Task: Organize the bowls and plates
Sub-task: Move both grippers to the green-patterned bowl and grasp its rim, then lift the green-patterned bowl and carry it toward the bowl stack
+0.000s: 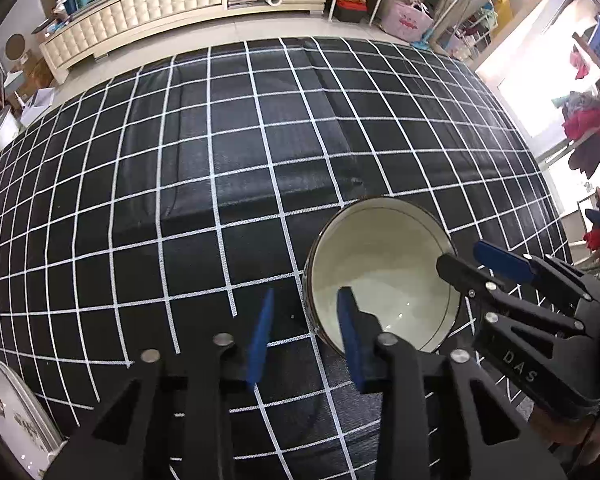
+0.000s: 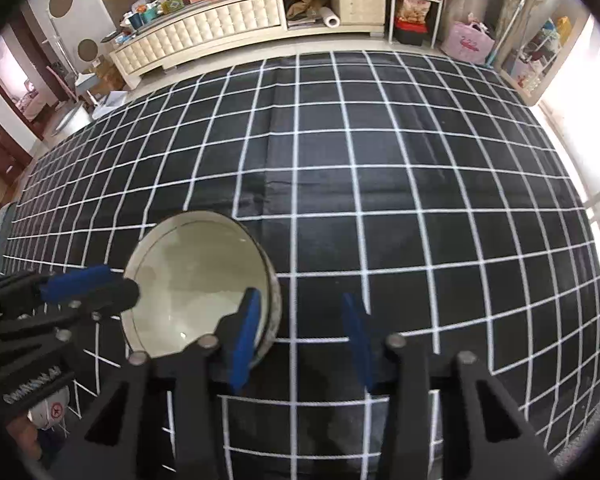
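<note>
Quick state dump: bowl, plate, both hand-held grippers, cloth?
White ceramic bowl with dark rim: upright, empty, on the cloth; a finger of each gripper inside its rim.
Left hand-held gripper: open, straddling the bowl's near-left rim.
Right hand-held gripper: open, straddling the bowl's right rim.
White patterned plate: at the cloth's near-left edge, mostly cropped.
Black white-gridded tablecloth: spread flat, slightly creased.

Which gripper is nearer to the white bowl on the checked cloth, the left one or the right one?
Neither clearly: both straddle the bowl rim. The left gripper is open over its left wall, the right gripper open over its right wall, each with one finger inside.
</note>
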Action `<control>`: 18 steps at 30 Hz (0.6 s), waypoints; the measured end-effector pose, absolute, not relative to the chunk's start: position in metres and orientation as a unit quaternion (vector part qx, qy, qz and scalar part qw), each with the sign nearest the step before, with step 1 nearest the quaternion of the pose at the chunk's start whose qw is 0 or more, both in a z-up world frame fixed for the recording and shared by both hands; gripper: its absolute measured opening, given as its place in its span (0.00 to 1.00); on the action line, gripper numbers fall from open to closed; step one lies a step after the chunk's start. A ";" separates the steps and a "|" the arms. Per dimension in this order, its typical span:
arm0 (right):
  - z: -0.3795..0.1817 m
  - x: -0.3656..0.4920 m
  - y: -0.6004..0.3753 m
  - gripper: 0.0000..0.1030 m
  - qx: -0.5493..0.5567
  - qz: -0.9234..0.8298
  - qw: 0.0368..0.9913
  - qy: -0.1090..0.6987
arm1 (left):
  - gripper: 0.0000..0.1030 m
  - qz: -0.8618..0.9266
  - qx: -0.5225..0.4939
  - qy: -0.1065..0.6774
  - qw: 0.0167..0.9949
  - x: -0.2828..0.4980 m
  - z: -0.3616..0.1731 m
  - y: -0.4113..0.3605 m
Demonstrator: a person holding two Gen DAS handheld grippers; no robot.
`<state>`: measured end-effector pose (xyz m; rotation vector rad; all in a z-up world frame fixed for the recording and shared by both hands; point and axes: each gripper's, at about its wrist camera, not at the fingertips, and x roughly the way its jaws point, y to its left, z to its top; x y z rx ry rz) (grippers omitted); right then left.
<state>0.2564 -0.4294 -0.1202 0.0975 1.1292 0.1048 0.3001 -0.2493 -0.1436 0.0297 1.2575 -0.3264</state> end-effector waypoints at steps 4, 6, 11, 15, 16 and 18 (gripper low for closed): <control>-0.122 0.260 -0.428 0.33 0.048 0.059 0.840 0.537 | 0.16 -0.156 0.003 0.595 0.789 0.306 -0.155 -0.250; -0.123 0.260 -0.427 0.27 0.046 0.059 0.840 0.537 | 0.13 -0.155 0.011 0.593 0.790 0.303 -0.160 -0.252; -0.126 0.261 -0.422 0.20 0.039 0.066 0.837 0.542 | 0.10 -0.155 0.007 0.594 0.790 0.301 -0.172 -0.256; -0.131 0.261 -0.421 0.15 0.044 0.073 0.835 0.544 | 0.09 -0.150 0.031 0.587 0.795 0.300 -0.177 -0.267; -0.131 0.261 -0.422 0.14 0.048 0.074 0.835 0.544 | 0.09 -0.151 0.033 0.587 0.794 0.300 -0.178 -0.269; -0.131 0.259 -0.422 0.14 0.049 0.068 0.836 0.543 | 0.09 -0.155 0.032 0.590 0.792 0.303 -0.177 -0.270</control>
